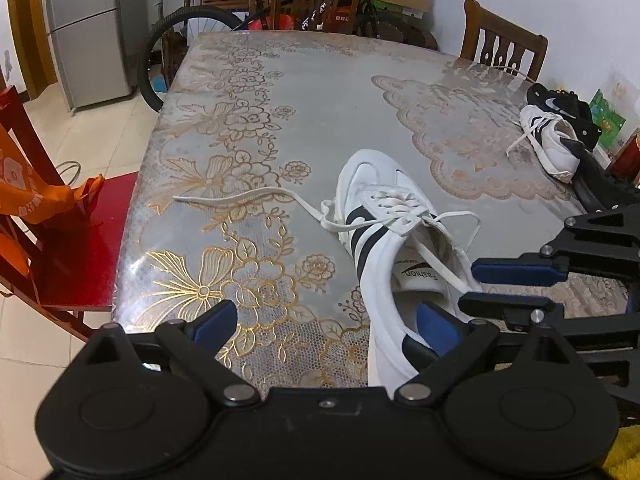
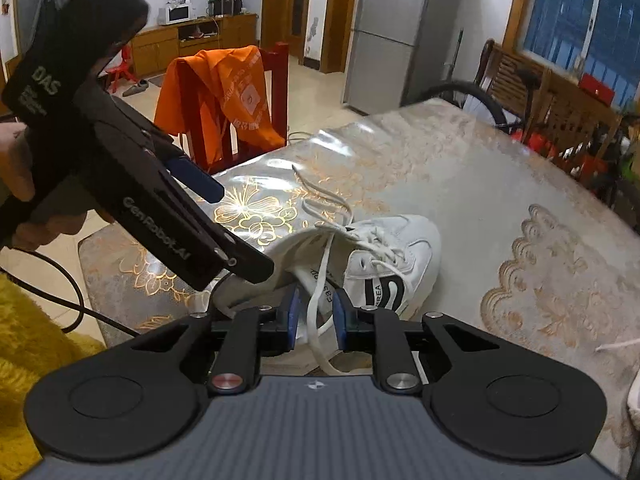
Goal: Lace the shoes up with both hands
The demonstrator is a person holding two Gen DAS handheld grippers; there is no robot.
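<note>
The white sneaker with black stripes sits on the table, close to the near edge. Its toe points toward the far edge and its heel comes toward the person, so its long way runs from near to far.

The shoe looks light and soft, so it may slide on the shiny tablecloth if the lace is pulled hard. The laces are thin, flat and floppy. The best place to hold one looks like near its free end.

One lace end lies loose on the cloth, toward the left edge. The other lace runs back over the heel opening.

The right gripper has its two blue pads on either side of this lace, with a small gap, not squeezing yet. The left gripper is wide open, one finger inside the heel.
</note>
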